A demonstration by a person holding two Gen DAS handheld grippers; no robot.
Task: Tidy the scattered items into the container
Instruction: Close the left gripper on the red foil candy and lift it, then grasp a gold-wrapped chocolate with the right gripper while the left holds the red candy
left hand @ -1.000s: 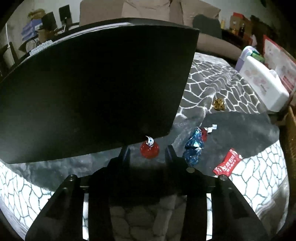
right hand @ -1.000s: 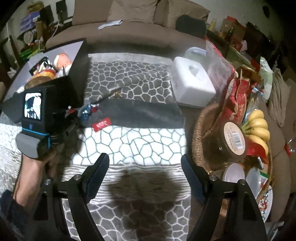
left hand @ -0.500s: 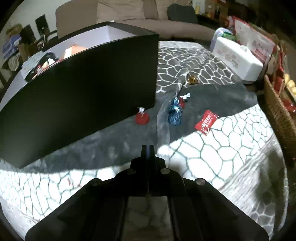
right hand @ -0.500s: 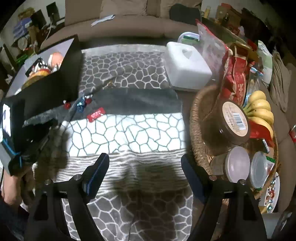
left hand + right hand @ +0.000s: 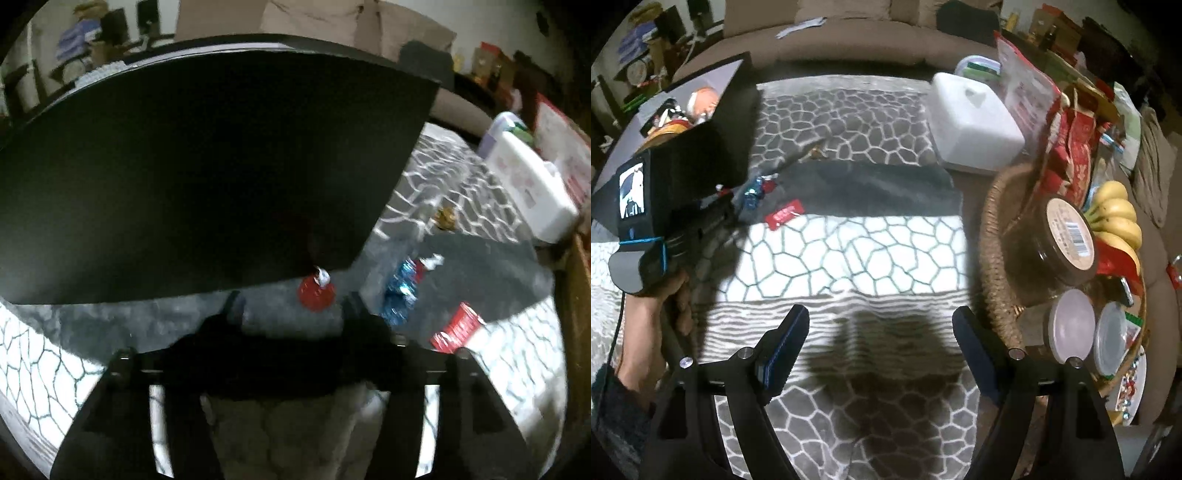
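Red foil marks the target: a small wrapped candy lies on the grey blanket just beside the near wall of the black container, with the left gripper low before it, fingers spread, the candy sitting nearer the right finger than the left; nothing is pinched yet. Two blue-wrapped sweets, a flat red sachet and a gold-wrapped piece lie scattered further right on the same blanket; the container already holds other goods, seen from the right wrist view. The right gripper hangs wide apart and empty over the patterned cloth, well clear of the action, beside a wicker basket of jars and bananas.

Judged from here, the pickup wants the fingers centred on the candy by a slight shift right; the closing should take the round body, not the white twisted tip; the soft blanket may bunch between the pads, so a shallow descent seems wise; the container wall stands close behind, so the lift should go straight up before crossing the rim.
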